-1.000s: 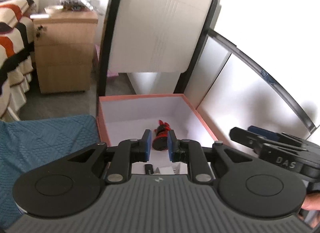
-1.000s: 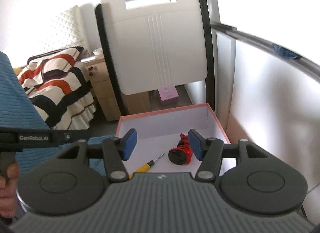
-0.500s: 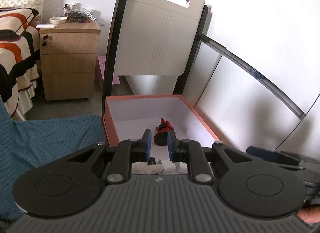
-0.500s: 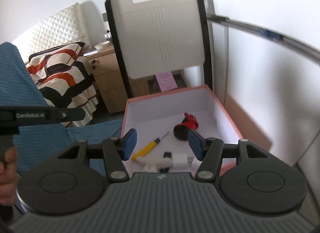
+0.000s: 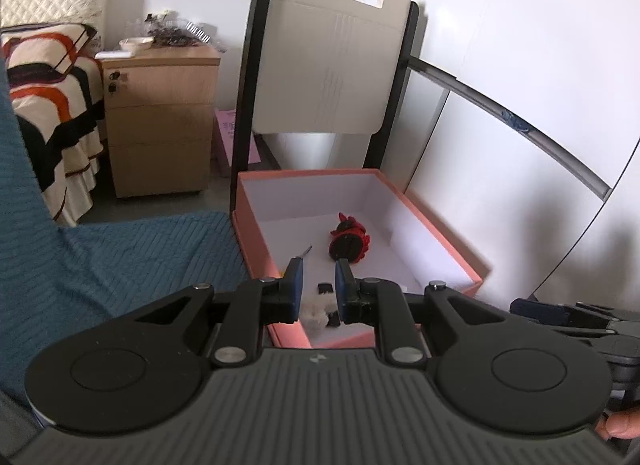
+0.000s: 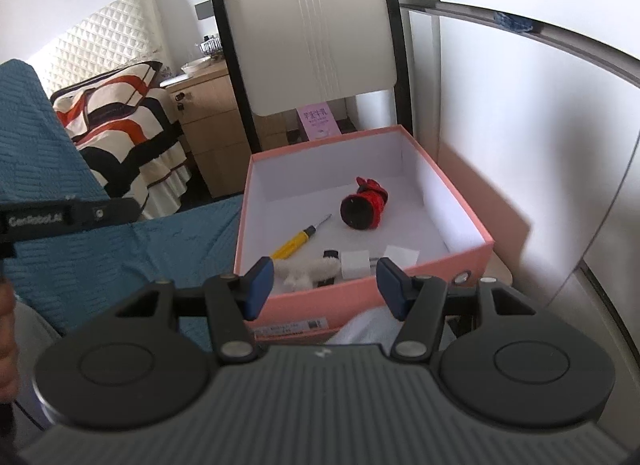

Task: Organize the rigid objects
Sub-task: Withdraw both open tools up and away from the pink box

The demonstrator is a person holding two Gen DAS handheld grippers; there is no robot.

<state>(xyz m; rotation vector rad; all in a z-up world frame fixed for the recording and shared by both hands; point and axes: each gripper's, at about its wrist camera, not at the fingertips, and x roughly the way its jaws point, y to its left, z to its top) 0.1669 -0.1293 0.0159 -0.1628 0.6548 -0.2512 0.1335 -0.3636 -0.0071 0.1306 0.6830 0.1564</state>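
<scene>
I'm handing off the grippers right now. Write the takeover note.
Left gripper: fingers narrowly apart, nothing between them.
Right gripper: fingers wide apart, empty. Both hang at the near edge of the pink box.
Already in the box: yellow screwdriver, red-and-black cylindrical item, white charger plug, small black piece, white fuzzy item, white card.
Done: those six things lie on the box floor.
Left: no loose item shows outside the box in either view; look around for more before going on.
</scene>
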